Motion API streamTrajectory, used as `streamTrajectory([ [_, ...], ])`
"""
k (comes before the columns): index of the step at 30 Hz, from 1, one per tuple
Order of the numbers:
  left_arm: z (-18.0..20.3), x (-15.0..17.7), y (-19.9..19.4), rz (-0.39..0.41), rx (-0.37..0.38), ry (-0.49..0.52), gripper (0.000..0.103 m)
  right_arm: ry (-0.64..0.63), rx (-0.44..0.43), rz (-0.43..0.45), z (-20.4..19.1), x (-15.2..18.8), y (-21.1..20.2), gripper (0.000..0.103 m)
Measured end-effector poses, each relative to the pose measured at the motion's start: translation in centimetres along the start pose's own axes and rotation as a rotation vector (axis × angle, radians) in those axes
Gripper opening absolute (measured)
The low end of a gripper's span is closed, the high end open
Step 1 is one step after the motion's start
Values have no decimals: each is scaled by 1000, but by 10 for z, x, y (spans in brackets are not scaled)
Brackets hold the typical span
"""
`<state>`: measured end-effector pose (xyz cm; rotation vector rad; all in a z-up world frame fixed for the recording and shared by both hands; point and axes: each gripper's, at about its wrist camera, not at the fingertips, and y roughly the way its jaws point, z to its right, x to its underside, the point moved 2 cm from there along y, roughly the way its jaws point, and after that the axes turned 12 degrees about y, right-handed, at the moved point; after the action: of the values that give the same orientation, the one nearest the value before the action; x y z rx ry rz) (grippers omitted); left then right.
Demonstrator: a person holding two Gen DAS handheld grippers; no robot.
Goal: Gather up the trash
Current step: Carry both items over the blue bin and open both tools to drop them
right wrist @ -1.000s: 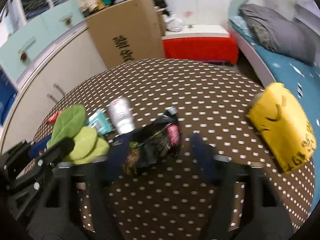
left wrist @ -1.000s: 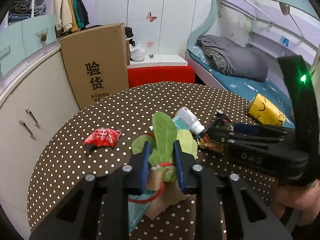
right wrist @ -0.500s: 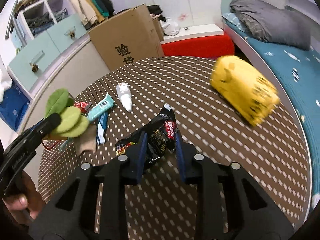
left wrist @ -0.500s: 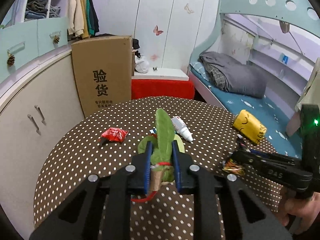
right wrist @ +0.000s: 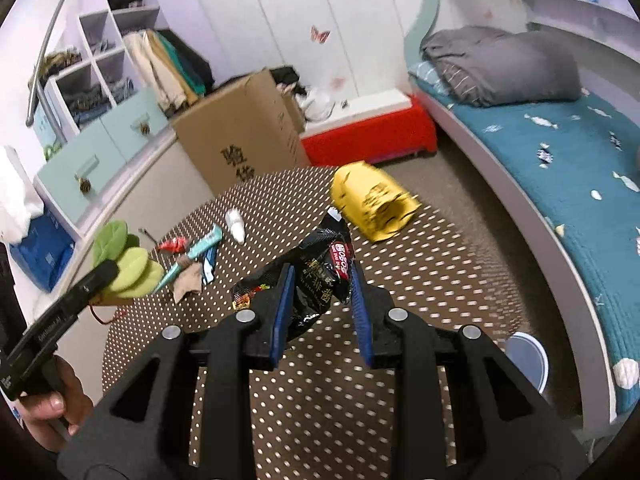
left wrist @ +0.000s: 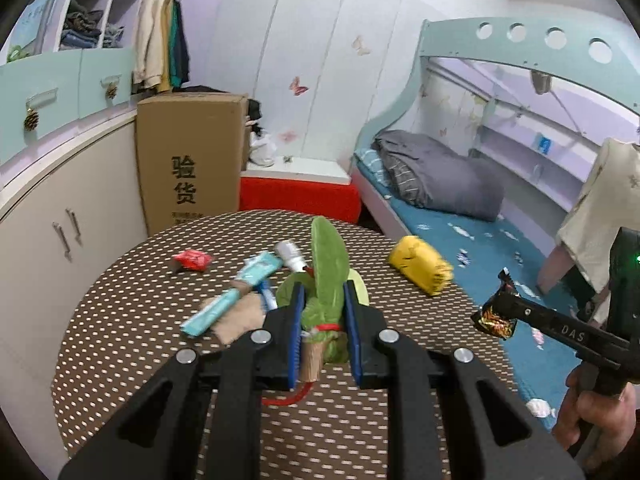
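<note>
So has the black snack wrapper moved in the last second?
Yes. The black snack wrapper, clamped in the right tool, has come up off the dotted table, away from the white bottle it lay beside.

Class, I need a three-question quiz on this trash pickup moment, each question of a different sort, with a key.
1. True or false: the left gripper is shut on the black snack wrapper.
2. Which still lies on the dotted table? A) green leaf toy B) red wrapper C) black snack wrapper
3. Fill in: the right gripper holds its item ____ the table, not on it.

Key: 1 false; it grips the green leaf toy. 2 B. 3 above.
</note>
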<state>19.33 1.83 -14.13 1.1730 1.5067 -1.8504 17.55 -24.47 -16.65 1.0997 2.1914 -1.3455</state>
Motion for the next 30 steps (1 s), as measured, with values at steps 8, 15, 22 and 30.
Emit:
streamTrajectory([
  [8,69,-15,-3,27,116,57,18,74,38,105,49,-17,-56,28],
  [15,138,-27,9,14,242,130,18,174,127,182,115,-25,-98,28],
  [22,220,-16,39,-58,366,219,18,290,230,188,191,-18,-111,28],
  [30,297,5,83,-161,437,318,18,402,310,139,264,-3,-101,28],
])
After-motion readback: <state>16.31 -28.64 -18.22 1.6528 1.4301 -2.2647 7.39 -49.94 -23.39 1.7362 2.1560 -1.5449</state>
